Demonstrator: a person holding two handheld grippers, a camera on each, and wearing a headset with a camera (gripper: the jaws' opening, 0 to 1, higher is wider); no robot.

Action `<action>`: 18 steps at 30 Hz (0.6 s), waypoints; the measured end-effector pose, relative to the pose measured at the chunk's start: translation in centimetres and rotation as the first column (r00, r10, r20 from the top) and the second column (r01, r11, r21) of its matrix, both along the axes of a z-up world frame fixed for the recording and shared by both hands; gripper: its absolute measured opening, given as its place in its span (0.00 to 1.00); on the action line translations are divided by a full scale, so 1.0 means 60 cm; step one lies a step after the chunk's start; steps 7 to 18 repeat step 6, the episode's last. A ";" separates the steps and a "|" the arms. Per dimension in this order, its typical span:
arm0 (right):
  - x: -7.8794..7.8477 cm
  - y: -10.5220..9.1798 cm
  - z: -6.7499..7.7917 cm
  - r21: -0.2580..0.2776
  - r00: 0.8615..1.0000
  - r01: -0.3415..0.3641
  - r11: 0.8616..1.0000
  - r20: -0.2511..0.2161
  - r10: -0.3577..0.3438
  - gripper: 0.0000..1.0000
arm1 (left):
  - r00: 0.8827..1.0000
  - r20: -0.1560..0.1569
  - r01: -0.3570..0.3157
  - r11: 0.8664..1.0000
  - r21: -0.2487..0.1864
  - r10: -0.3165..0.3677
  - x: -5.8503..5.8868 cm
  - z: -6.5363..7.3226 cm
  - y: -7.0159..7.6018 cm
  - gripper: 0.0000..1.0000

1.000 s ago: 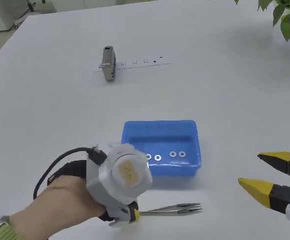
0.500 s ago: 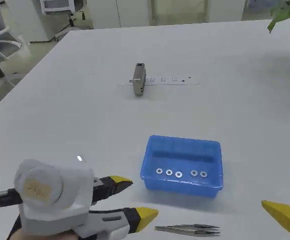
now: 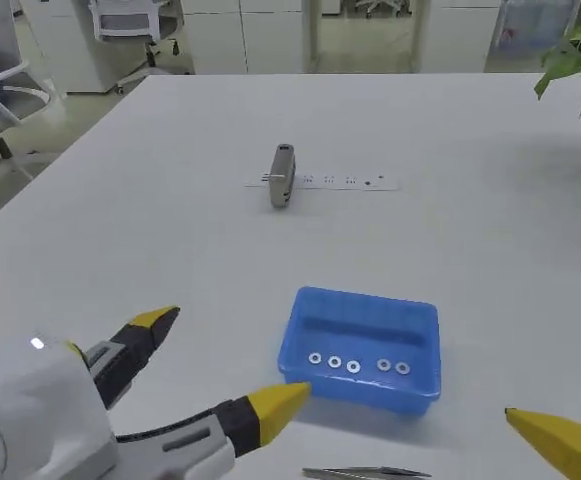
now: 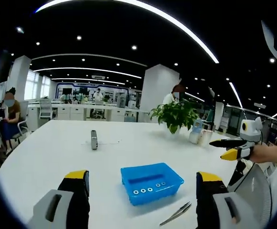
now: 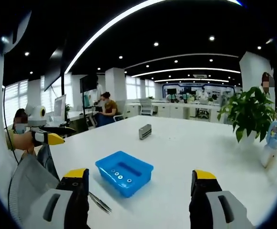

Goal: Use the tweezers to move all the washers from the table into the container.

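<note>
1. The left hand-held gripper [image 3: 220,360] is hovering with its yellow-tipped jaws spread wide, pinching nothing. The right hand-held gripper [image 5: 140,173] is gaping just as wide and is also empty.
2. The slim silver metal tweezers [image 3: 366,472] are lying flat on the white table [image 3: 170,230], between the two hand-held grippers and touching neither.
3. Their long axis is running crosswise, from one hand-held gripper toward the other, alongside the near wall of the shallow blue plastic container [image 3: 365,392]. Which end is the tip is too small to tell.
4. The tweezers are probably light, stiff, springy and slippery. Lying this low, they are likely calling for a pinch across both arms near mid-length.
5. Five small silver ring washers [image 3: 353,366] are sitting in a row inside the container, ahead of both hand-held grippers. They look thin and easily flicked.
</note>
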State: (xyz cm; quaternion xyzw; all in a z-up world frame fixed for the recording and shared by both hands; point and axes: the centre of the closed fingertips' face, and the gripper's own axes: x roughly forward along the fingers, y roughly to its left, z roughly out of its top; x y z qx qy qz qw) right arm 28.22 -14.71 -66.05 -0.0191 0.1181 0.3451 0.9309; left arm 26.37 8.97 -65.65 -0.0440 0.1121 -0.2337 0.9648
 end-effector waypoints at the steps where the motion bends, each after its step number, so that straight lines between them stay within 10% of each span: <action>1: 0.002 -0.001 0.006 0.012 1.000 0.005 1.000 0.016 -0.005 0.92 | 1.000 0.015 -0.012 1.000 0.005 0.012 0.001 0.004 0.002 0.99; 5: 0.017 -0.008 0.035 0.083 0.996 0.027 0.996 0.077 -0.033 0.99 | 0.996 0.074 -0.046 0.999 -0.020 0.047 0.006 0.026 0.011 0.99; 18: 0.015 -0.010 0.035 0.093 0.997 0.036 0.995 0.067 -0.042 0.99 | 0.996 0.075 -0.044 0.999 -0.029 0.046 0.006 0.028 0.010 0.99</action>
